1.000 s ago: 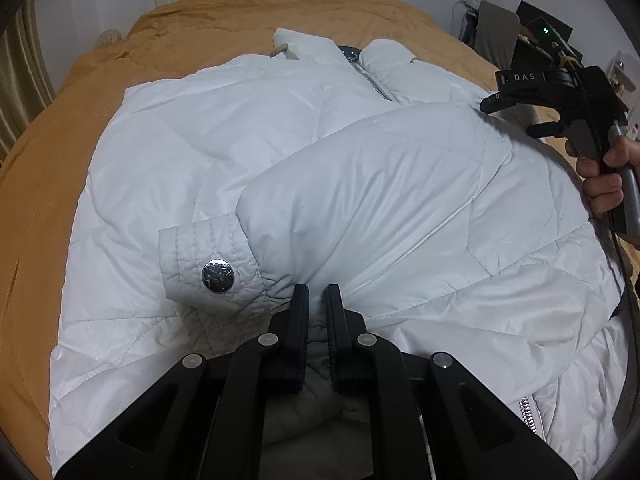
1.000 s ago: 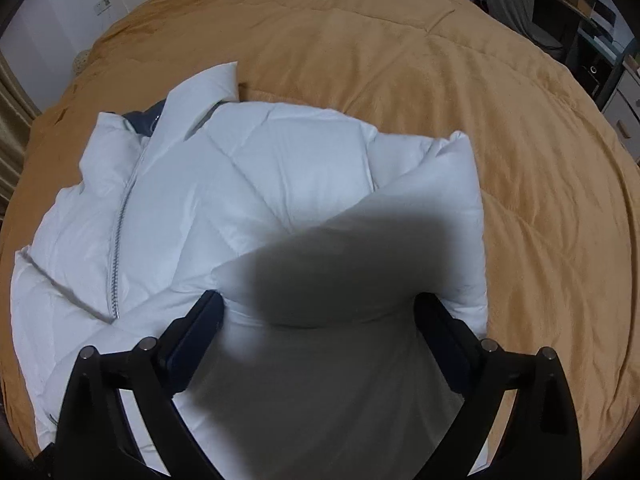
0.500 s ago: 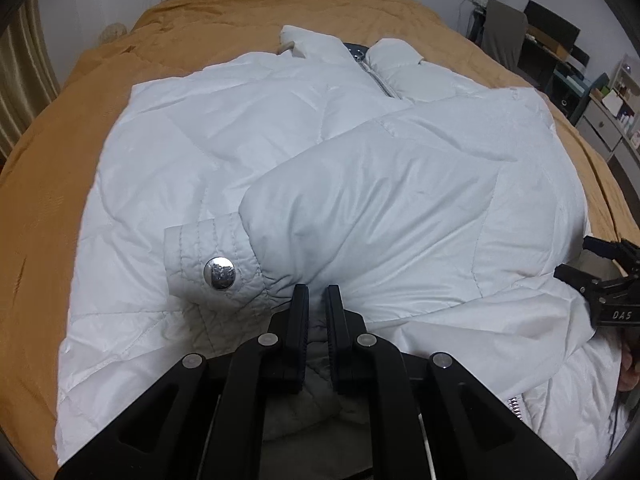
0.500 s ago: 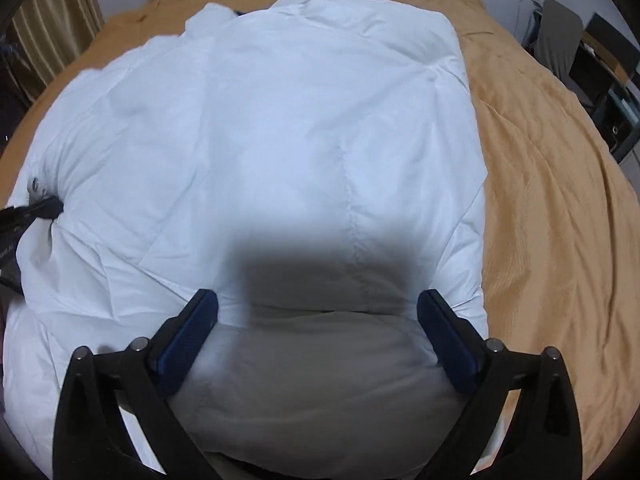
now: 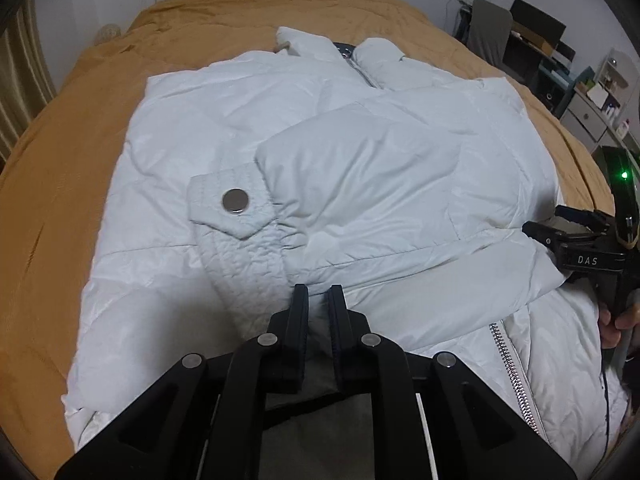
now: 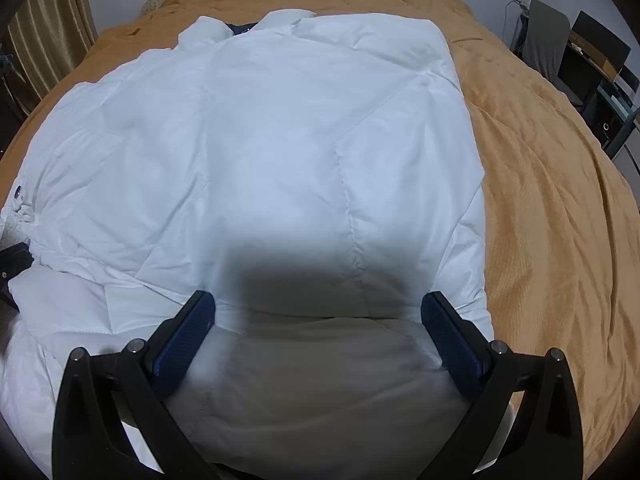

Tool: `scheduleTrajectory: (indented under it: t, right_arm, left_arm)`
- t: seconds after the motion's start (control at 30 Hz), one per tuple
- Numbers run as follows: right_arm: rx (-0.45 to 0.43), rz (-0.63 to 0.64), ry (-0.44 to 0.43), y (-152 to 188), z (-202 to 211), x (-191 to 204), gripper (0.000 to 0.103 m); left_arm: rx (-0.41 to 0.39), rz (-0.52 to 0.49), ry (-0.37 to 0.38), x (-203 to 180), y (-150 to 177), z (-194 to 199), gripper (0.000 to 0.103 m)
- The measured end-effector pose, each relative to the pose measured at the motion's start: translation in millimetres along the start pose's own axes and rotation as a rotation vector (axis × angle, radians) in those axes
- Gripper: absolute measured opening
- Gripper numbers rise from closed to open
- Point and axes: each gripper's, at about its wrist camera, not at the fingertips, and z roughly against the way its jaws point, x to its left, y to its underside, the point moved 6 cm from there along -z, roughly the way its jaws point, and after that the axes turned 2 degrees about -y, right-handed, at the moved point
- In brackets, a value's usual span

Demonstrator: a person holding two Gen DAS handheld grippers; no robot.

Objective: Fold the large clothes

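A white puffer jacket (image 5: 392, 184) lies zipped and front-up on the bed, collar at the far end. One sleeve (image 5: 360, 184) is folded across its chest, and the cuff with a metal snap (image 5: 235, 201) lies flat. My left gripper (image 5: 319, 300) hovers just behind the sleeve's lower edge. Its jaws are opening by a narrow gap and pinch no fabric. My right gripper (image 6: 318, 324) stands wide open low over the jacket's (image 6: 304, 152) near right part, with puffy fabric bulging between its pads. It also shows at the jacket's right edge (image 5: 548, 220), held by a hand (image 5: 616, 320).
An orange-brown quilt (image 6: 552, 184) covers the bed around the jacket. A chair, a desk and drawers (image 5: 588, 116) stand past the bed's right side. Curtains (image 6: 52, 28) hang at the left. A white headboard stands against the far wall.
My left gripper drew back and up from the cuff, its gap widened, and the sleeve now lies free. My right gripper swung from the jacket's far right shoulder down to its near right edge.
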Motion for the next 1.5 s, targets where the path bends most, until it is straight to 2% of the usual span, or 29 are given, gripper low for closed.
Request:
scheduleTrajectory:
  t: [0.07,0.1,0.2,0.27,0.3,0.33,0.4,0.47,0.57,0.63,0.73,0.83,0.97,1.07,1.13,1.2,1.27,1.33,1.37,1.43,1.47,1.5]
  right_arm:
    - [-0.001,-0.002,-0.001,-0.4,0.5,-0.7,0.103]
    - [-0.007,-0.009,0.003,-0.9,4.1,-1.0,0.102]
    - [-0.099,0.013,0.057,-2.2,36.8,8.5,0.099]
    - [-0.161,0.065,0.023,-2.7,59.8,30.2,0.099]
    - [-0.160,0.092,0.009,-2.0,64.2,42.6,0.099]
    - [-0.133,0.118,0.011,0.4,61.2,52.5,0.100]
    - [-0.045,0.158,0.041,12.7,39.7,62.7,0.100]
    - [0.018,0.127,0.022,26.3,18.6,55.9,0.103]
    - [0.031,0.097,0.003,22.3,27.6,45.6,0.103]
    - [0.000,0.073,0.010,20.2,46.4,34.9,0.103]
    - [0.054,0.044,-0.014,38.0,56.5,21.7,0.103]
    - [0.165,0.099,0.038,77.0,55.1,19.1,0.103]
    - [0.229,0.186,0.074,124.0,73.0,18.4,0.103]
    - [0.275,0.187,0.061,154.2,89.2,5.3,0.103]
    - [0.267,0.173,0.030,163.4,98.1,-0.3,0.103]
    - [0.285,0.170,0.024,160.9,96.7,-0.5,0.103]
    - [0.292,0.161,0.026,151.4,96.9,-1.8,0.103]
    - [0.250,0.127,-0.006,137.0,107.5,-12.4,0.103]
    - [0.223,0.100,-0.008,129.8,114.1,-20.7,0.103]
    - [0.176,0.026,-0.018,112.8,125.4,-45.2,0.103]
    - [0.175,-0.016,-0.031,106.0,126.0,-57.8,0.103]
    - [0.186,-0.073,-0.045,99.6,123.5,-72.8,0.103]
  left_arm:
    - [-0.018,0.021,-0.039,8.8,-0.9,12.8,0.012]
    - [-0.037,0.030,-0.035,11.3,-2.7,20.1,0.011]
    - [-0.099,0.034,0.028,1.9,-12.1,30.9,0.010]
    - [-0.083,-0.020,0.038,-17.6,-16.4,17.9,0.012]
    - [-0.038,-0.040,0.017,-23.4,-13.4,1.7,0.012]
    - [0.007,-0.034,0.007,-25.2,-9.3,-14.0,0.012]
    - [-0.012,0.008,0.039,-22.4,-6.2,-25.6,0.012]
    - [0.002,0.018,0.062,-22.0,-7.5,-23.6,0.012]
    - [0.015,0.060,0.091,-10.8,-9.6,-3.1,0.012]
    - [0.006,0.065,0.068,-1.1,-2.2,10.5,0.012]
    - [0.059,0.048,0.057,6.7,28.8,16.7,0.011]
    - [0.140,0.042,0.034,12.0,72.2,21.7,0.011]
    - [0.147,0.027,0.002,19.0,112.6,48.9,0.011]
    - [0.157,0.099,0.032,30.2,136.0,63.8,0.011]
    - [0.155,0.170,0.083,38.3,150.7,70.9,0.011]
    - [0.159,0.225,0.105,47.1,151.8,80.3,0.011]
    - [0.124,0.288,0.092,67.1,143.2,99.1,0.011]
    - [0.052,0.354,0.091,98.2,133.7,119.8,0.011]
    - [0.044,0.380,0.078,113.8,129.6,122.9,0.011]
    - [0.089,0.427,0.051,145.3,119.9,115.7,0.029]
    - [0.111,0.443,0.053,159.4,116.0,109.7,0.057]
    - [0.114,0.461,0.065,171.4,112.7,104.1,0.077]
